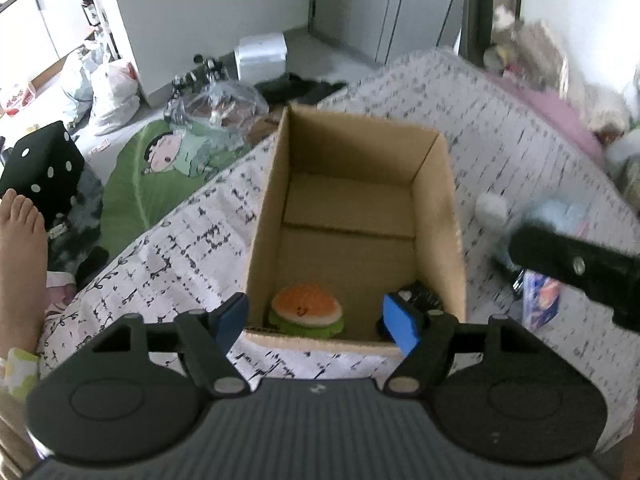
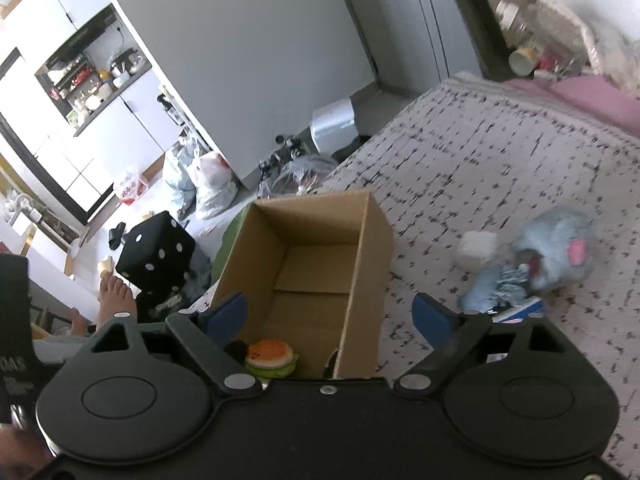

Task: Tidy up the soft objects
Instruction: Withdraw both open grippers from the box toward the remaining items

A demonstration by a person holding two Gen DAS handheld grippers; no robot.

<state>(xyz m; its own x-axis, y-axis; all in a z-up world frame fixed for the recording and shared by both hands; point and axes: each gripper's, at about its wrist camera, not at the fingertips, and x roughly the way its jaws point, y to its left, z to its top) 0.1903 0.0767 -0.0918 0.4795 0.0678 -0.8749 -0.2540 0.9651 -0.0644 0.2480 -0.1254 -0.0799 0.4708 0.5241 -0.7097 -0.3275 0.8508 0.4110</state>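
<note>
An open cardboard box point(image 1: 436, 216) stands on a bed with a white, black-flecked cover point(image 1: 180, 248). A plush hamburger point(image 1: 306, 312) lies in its near end beside a dark object point(image 1: 422, 300). My left gripper point(image 1: 316, 322) is open and empty over the box's near edge. My right gripper point(image 2: 334, 318) is open and empty above the same box point(image 2: 372, 264), with the hamburger point(image 2: 270, 356) below it. A blue-grey plush with a pink ear point(image 2: 552, 256), a white soft ball point(image 2: 478, 250) and a small blue packet point(image 2: 520, 310) lie on the cover point(image 2: 480, 168) to the right.
On the floor left of the bed are a black dice cushion point(image 1: 44, 168), a green leaf-shaped cushion point(image 1: 156, 176), plastic bags point(image 1: 108, 88) and a silver box point(image 1: 262, 56). A bare foot point(image 1: 20, 264) is at the left. Pink bedding and clutter point(image 1: 560, 108) sit far right.
</note>
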